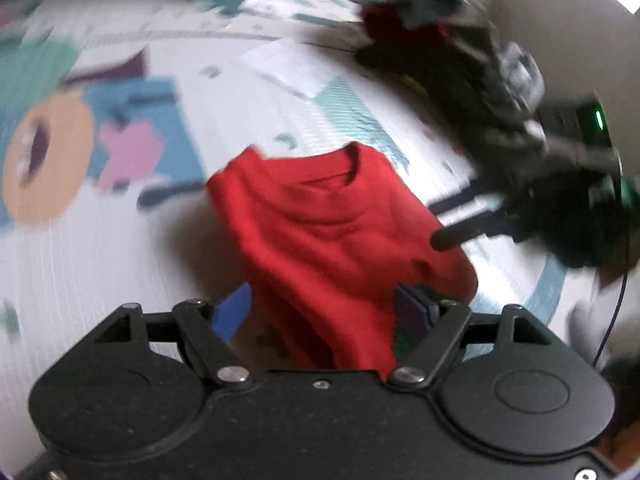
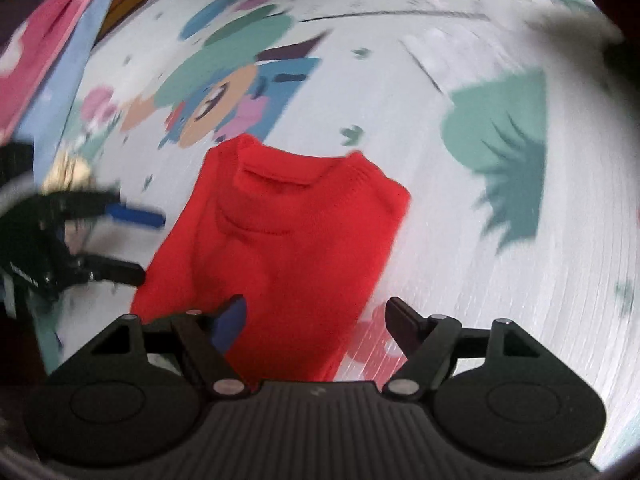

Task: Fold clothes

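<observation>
A red knit sweater lies folded on the white patterned mat, collar at the far end; it also shows in the right wrist view. My left gripper is open, its fingers standing wide on either side of the sweater's near end, holding nothing. My right gripper is open too, its fingers spread over the sweater's near right edge. In the left wrist view the right gripper reaches in from the right at the sweater's edge. In the right wrist view the left gripper is at the sweater's left edge. Both views are motion-blurred.
A pile of dark and red clothes lies at the far right of the mat. The mat carries a cartoon print and a green plant shape. Pink and blue fabric borders the far left.
</observation>
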Motion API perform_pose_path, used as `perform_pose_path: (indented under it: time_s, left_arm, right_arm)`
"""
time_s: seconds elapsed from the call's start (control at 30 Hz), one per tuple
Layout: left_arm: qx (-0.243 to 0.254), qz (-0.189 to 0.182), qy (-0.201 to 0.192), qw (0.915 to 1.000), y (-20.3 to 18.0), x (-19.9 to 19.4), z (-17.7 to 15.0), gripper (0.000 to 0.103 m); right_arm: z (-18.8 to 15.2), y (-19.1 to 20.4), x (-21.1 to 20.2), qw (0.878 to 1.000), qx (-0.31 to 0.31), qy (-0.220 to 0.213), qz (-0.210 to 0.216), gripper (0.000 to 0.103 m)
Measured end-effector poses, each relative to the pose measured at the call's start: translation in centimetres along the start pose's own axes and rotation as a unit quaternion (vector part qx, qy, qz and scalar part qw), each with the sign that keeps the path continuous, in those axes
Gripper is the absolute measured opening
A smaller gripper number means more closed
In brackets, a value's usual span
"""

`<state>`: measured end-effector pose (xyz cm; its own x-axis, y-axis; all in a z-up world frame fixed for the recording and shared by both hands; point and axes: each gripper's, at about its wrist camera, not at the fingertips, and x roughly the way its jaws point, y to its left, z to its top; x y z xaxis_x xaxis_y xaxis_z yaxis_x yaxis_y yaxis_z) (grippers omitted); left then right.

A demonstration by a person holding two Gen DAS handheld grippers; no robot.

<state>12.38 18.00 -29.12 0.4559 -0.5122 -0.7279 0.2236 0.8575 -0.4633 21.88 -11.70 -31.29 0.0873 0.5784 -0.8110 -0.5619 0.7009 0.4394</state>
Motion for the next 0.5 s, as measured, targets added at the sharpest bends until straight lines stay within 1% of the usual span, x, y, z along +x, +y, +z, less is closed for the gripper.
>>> perform_pose_path:
  time_s: [0.07,0.13,0.2,0.27,0.3,0.33,0.37,0.43,0.5]
  left_arm:
    - [-0.051,-0.010,-0.003,0.9987,0.7,0.1,-0.6,0.080]
    - [-0.082,-0.017,-0.002,0.9965,1.0,0.6,-1.0,0.079]
    - [-0.090,-0.021,0.007,0.9957,0.7,1.3,-1.4,0.072]
    - [-0.082,-0.017,0.008,0.9965,-0.1,1.7,-1.7,0.070]
    - [-0.084,-0.023,0.008,0.9961,-0.2,1.7,-1.7,0.066]
    - [-0.091,-0.028,0.008,0.9954,-0.3,1.6,-1.9,0.050]
    - [-0.093,-0.025,0.007,0.9953,-0.4,1.6,-2.0,0.039]
    - [-0.094,-0.031,0.004,0.9951,-0.3,1.6,-2.4,0.029]
    - [-0.111,-0.046,0.014,0.9926,0.2,1.4,-3.1,0.027]
  right_arm:
    - [0.0,-0.4,0.5,1.000,0.017,0.000,0.008,0.076]
    - [0.0,-0.7,1.5,1.000,0.021,0.006,0.011,0.076]
    - [-0.1,-0.8,2.1,0.999,0.032,0.005,0.012,0.079]
    - [-0.3,-0.6,2.2,0.999,0.040,-0.003,0.015,0.079]
    - [-0.5,-0.5,2.2,0.999,0.039,-0.004,0.020,0.071]
    - [-0.8,-0.4,2.2,0.999,0.038,-0.002,0.029,0.050]
    - [-1.2,-0.4,2.2,0.999,0.039,-0.003,0.035,0.049]
    - [-1.8,-0.2,2.2,0.998,0.041,-0.008,0.038,0.048]
    - [-2.3,0.2,2.3,0.997,0.047,0.008,0.054,0.046]
